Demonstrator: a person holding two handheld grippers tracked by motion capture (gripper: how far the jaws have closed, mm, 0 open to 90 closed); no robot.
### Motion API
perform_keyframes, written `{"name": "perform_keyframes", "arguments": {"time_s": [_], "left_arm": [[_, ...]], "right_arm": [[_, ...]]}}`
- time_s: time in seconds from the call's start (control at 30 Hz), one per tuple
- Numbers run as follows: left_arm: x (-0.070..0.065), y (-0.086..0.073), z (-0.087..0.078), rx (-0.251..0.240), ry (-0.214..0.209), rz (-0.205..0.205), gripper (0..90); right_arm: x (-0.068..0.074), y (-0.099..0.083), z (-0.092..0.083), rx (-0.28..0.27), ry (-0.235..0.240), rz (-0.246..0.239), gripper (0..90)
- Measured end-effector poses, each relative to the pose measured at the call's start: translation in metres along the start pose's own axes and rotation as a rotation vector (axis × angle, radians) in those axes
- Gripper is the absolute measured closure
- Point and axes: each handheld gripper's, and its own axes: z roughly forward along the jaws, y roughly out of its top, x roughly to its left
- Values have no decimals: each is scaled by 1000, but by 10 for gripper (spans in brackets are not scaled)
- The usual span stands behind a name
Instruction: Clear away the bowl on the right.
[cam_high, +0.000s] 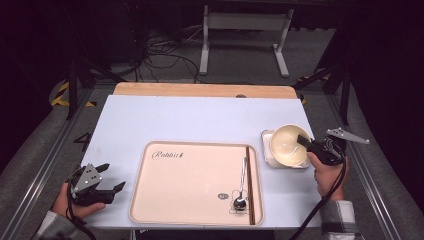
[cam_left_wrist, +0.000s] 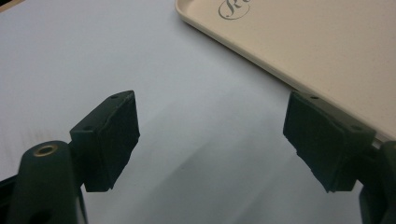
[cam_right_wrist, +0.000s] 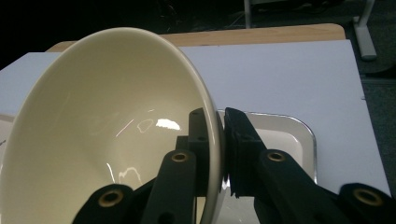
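Bowls: one cream bowl (cam_high: 288, 145), tilted, mouth facing the tray (cam_high: 165, 200), over the small white dish (cam_high: 267, 136) just right of the tray.
Trays: one.
Spoons: one spoon (cam_high: 242, 185) on the tray.
Chopsticks: dark chopsticks (cam_high: 249, 185) along the tray's right edge.
Right gripper (cam_right_wrist: 223, 149): clamped on the bowl's rim.
Left gripper (cam_left_wrist: 210, 140): jaws wide apart, holding nothing, left of the tray.

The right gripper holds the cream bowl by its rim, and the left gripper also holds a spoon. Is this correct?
Not quite. The right gripper does clamp the cream bowl by its rim, but the left gripper is open and empty, as the left gripper view shows. The spoon lies on the tray.
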Motion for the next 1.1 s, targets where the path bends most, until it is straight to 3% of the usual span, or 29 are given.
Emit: {"name": "perform_keyframes", "arguments": {"time_s": [0.5, 0.67, 1.1], "left_arm": [[0, 0, 0, 1, 5, 0, 192], [0, 0, 0, 4, 5, 0, 192], [0, -1, 0, 6, 6, -2, 193]], "right_arm": [[29, 9, 6, -16, 44, -52, 818], [39, 11, 13, -9, 59, -58, 819], [78, 19, 39, 7, 125, -109, 817]]}}
